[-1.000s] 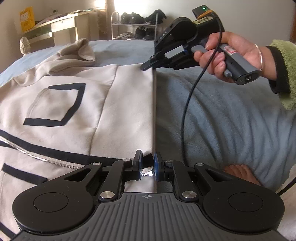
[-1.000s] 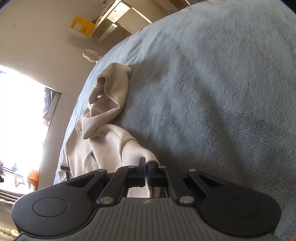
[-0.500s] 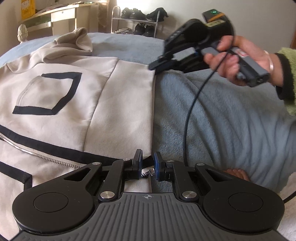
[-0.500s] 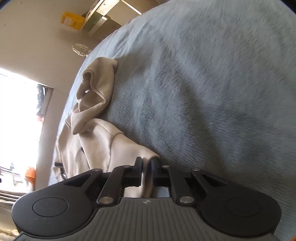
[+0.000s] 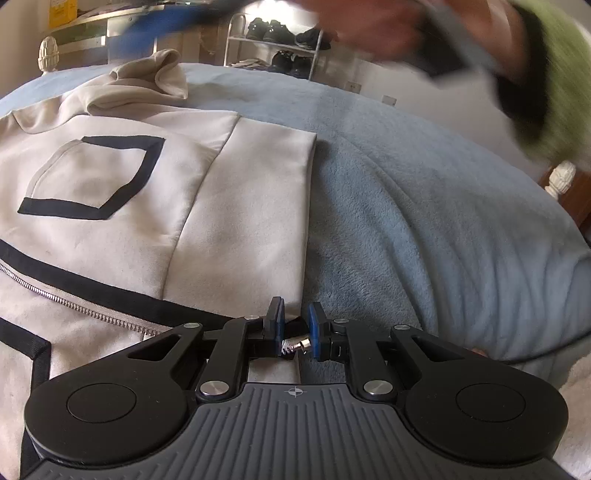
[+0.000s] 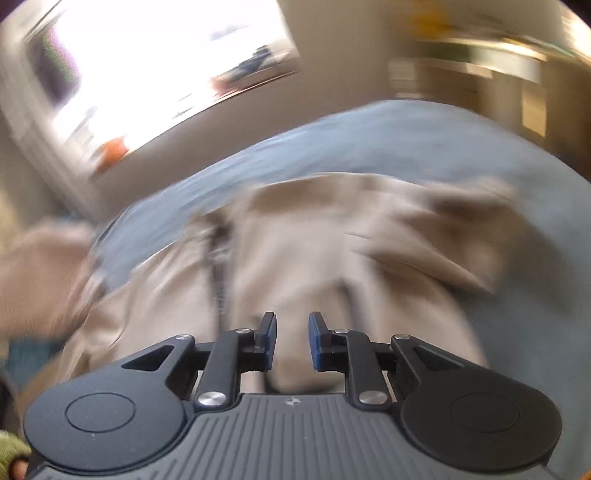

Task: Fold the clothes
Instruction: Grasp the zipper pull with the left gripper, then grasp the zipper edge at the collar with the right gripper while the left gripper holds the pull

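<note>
A beige zip hoodie (image 5: pixel 155 206) with black trim and a black-outlined pocket lies flat on a blue blanket (image 5: pixel 424 206); its hood (image 5: pixel 155 79) is bunched at the far end. My left gripper (image 5: pixel 294 334) sits at the hoodie's near hem corner, jaws slightly apart, with the zipper's metal end and black trim between them. My right gripper (image 6: pixel 291 341) is open and empty, above the hoodie (image 6: pixel 332 258) in a blurred view. In the left wrist view the right hand (image 5: pixel 388 26) is a blur at the top.
A shoe rack (image 5: pixel 280 48) and a desk (image 5: pixel 88 40) stand beyond the bed. A white bedpost knob (image 5: pixel 561 177) is at the right edge. A bright window (image 6: pixel 166 62) is behind the bed.
My right gripper let go of the hoodie's far hem corner, opened and swung up and away fast. The hem now lies flat. My left gripper's jaws have parted a little.
</note>
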Action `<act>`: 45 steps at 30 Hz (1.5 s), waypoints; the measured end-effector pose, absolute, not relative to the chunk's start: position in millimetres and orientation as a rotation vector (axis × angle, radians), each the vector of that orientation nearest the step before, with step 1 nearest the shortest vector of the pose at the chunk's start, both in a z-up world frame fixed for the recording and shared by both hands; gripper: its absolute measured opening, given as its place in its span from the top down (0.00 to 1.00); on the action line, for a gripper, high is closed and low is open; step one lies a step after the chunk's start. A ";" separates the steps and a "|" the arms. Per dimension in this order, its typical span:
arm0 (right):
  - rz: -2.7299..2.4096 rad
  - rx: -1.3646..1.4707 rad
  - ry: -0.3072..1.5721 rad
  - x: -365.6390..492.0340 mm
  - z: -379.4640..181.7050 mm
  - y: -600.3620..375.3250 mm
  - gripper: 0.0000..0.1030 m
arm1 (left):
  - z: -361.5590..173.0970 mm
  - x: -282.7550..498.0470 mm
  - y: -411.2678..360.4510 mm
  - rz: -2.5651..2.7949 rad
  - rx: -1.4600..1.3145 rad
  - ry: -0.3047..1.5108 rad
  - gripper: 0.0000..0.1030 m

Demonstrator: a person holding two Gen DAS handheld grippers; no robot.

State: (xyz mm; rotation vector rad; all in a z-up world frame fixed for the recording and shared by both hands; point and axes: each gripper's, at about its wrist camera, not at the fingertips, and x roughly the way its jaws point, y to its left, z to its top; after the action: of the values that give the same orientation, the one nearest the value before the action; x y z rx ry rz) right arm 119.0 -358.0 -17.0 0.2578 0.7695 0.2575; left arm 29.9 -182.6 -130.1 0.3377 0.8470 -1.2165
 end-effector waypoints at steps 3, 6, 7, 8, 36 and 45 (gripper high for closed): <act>0.403 0.033 0.776 170.6 -16.7 -294.8 0.80 | -131.3 32.2 -182.9 -1.219 0.325 0.853 0.87; 0.499 -0.190 0.735 211.1 -24.8 -238.9 0.80 | -133.1 35.3 -181.8 -1.223 0.298 0.867 0.87; 0.506 -0.253 0.716 221.7 -29.3 -223.7 0.80 | -133.9 36.6 -181.5 -1.225 0.287 0.873 0.87; 0.506 -0.304 0.706 234.9 -35.5 -210.2 0.79 | -134.7 38.1 -181.6 -1.227 0.276 0.879 0.87; 0.375 -0.247 0.641 339.2 -102.4 -185.4 0.83 | -151.0 60.2 -178.4 -1.258 0.057 0.991 0.87; 0.511 -0.343 0.661 340.3 -105.4 -166.1 0.83 | -152.4 61.2 -183.4 -1.258 0.060 0.995 0.87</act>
State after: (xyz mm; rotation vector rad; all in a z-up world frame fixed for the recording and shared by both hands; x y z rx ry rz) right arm 340.3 -166.1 -105.4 -0.3427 0.6612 0.5114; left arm 61.2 -183.4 -152.4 0.0596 0.9948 -1.2579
